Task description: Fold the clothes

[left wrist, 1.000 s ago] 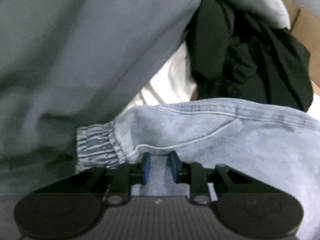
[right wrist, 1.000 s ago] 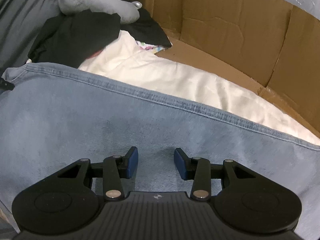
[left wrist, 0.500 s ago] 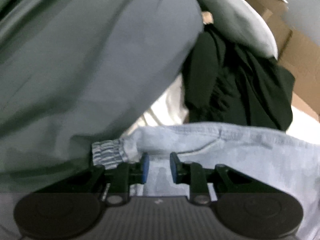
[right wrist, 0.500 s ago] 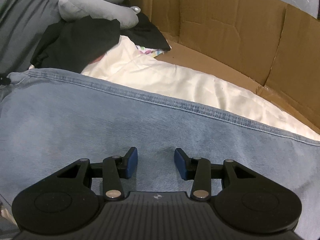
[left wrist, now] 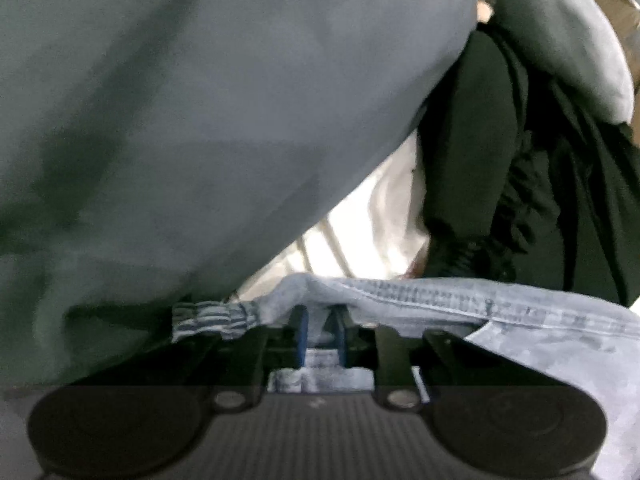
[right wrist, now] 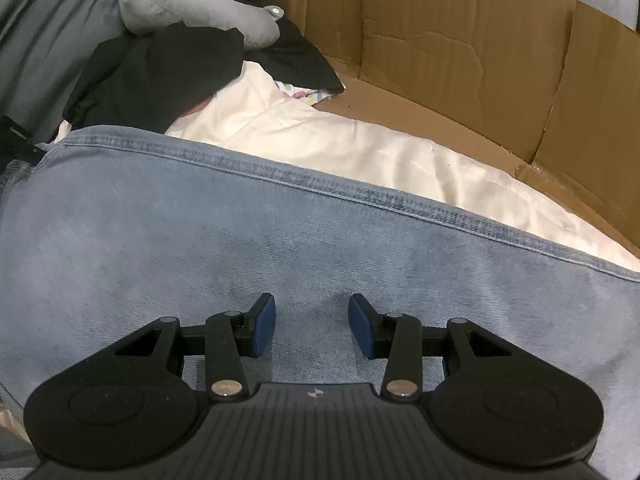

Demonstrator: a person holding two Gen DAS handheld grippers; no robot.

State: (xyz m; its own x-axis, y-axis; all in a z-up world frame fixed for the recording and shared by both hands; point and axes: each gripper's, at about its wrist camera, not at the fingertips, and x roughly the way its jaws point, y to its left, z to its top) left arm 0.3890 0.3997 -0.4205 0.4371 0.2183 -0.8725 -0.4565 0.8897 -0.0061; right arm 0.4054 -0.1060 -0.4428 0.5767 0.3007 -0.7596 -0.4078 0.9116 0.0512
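Two wrist views here, and neither shows a whole garment. The denim piece (right wrist: 248, 248) fills the near half of the right view, spread flat, with a stitched seam running from upper left to lower right; both ends are cut off by the frame. The right gripper (right wrist: 312, 326) hovers over it with its blue pads apart and only flat cloth showing between them. I can't tell if the tips actually touch the fabric.

The left view is blurry. The left gripper (left wrist: 319, 334) has its jaws closing, with a fold of the same denim (left wrist: 460, 300) between the pads. The seamed edge drapes over the fingertips, so most of the pads are hidden and the exact contact is hard to read, but the cloth does look pinched. Just left of the fingers an elastic gathered cuff (left wrist: 208, 318) pokes out.

A big grey-green fabric (left wrist: 200, 120) swallows the upper left of the left view; what it is, I can't say. Beyond the denim lies a white cloth (right wrist: 360, 148), partly covered at the far left by a black garment (right wrist: 160, 76) with a grey neck pillow (right wrist: 192, 4) on top. A bit of patterned fabric peeks from under the black one, too small to make out. Cardboard walls (right wrist: 460, 48) close off the far right.
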